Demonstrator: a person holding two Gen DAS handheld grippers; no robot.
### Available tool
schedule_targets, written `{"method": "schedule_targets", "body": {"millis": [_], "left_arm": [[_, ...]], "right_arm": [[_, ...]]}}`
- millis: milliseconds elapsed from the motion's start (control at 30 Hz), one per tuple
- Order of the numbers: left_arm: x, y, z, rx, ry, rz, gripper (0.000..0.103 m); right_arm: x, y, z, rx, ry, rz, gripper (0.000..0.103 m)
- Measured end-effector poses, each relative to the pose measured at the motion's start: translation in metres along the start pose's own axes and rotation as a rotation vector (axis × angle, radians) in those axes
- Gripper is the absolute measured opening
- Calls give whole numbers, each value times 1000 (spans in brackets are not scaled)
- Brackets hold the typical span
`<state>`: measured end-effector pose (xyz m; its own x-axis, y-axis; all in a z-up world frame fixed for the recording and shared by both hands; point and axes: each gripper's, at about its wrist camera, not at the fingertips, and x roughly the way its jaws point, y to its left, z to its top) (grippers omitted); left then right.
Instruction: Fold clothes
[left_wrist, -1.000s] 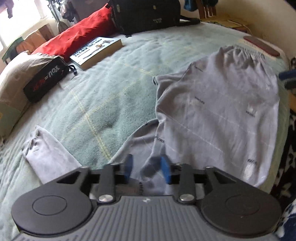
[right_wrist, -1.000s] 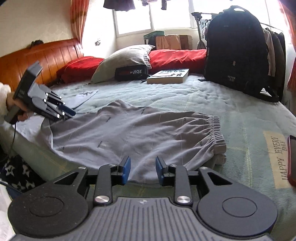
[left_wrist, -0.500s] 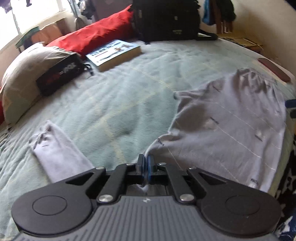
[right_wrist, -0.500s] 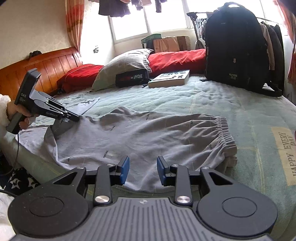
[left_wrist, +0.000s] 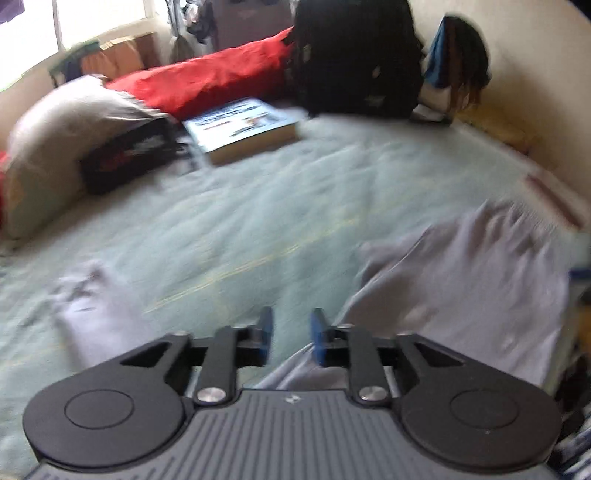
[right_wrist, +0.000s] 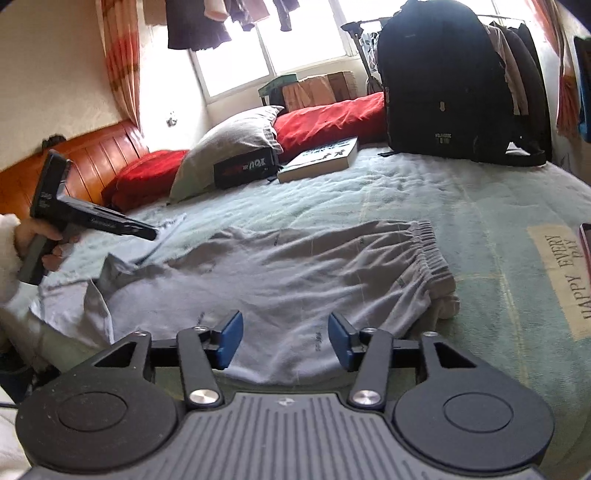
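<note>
Grey shorts (right_wrist: 295, 266) lie spread on the green bedspread (right_wrist: 424, 192), elastic waistband (right_wrist: 428, 243) to the right. In the left wrist view the shorts (left_wrist: 461, 277) sit to the right, blurred. My left gripper (left_wrist: 291, 334) hangs above the bedspread with its jaws opening and nothing between them. In the right wrist view a hand holds the left gripper (right_wrist: 151, 234) above a crumpled leg hem (right_wrist: 107, 273), apart from it. My right gripper (right_wrist: 286, 339) hovers at the shorts' near edge, jaws opening; its pads do not press the cloth.
A folded grey garment (left_wrist: 96, 314) lies left of the shorts. At the far side are a black backpack (right_wrist: 450, 85), a book (right_wrist: 321, 158), a black pouch (right_wrist: 243, 170), a grey pillow (right_wrist: 229, 147) and red pillows (right_wrist: 332, 118). A phone (right_wrist: 585, 251) lies at the right edge.
The left gripper shut on the shorts' leg hem and lifted it, then opened, let it drop and rose. The hem now lies crumpled. The right gripper's jaws have spread wider.
</note>
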<state>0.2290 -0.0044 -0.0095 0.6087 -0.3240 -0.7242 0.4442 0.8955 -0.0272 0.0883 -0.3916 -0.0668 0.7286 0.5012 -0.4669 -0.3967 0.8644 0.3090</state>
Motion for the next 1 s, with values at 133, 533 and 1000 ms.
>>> {"method": "schedule_targets", "body": {"millis": [133,533,1000], "left_arm": [[40,-13,13,-3,15,-124,44],[77,-26,21,-12,31,-271,44],[110,24,43,-400,-50,-369,56]], "right_arm": [[6,0,3,22,-13,13,62],[16,-6,2,44,-10,-13,64],[20,-10,-2,75,-3,-47,69]]}}
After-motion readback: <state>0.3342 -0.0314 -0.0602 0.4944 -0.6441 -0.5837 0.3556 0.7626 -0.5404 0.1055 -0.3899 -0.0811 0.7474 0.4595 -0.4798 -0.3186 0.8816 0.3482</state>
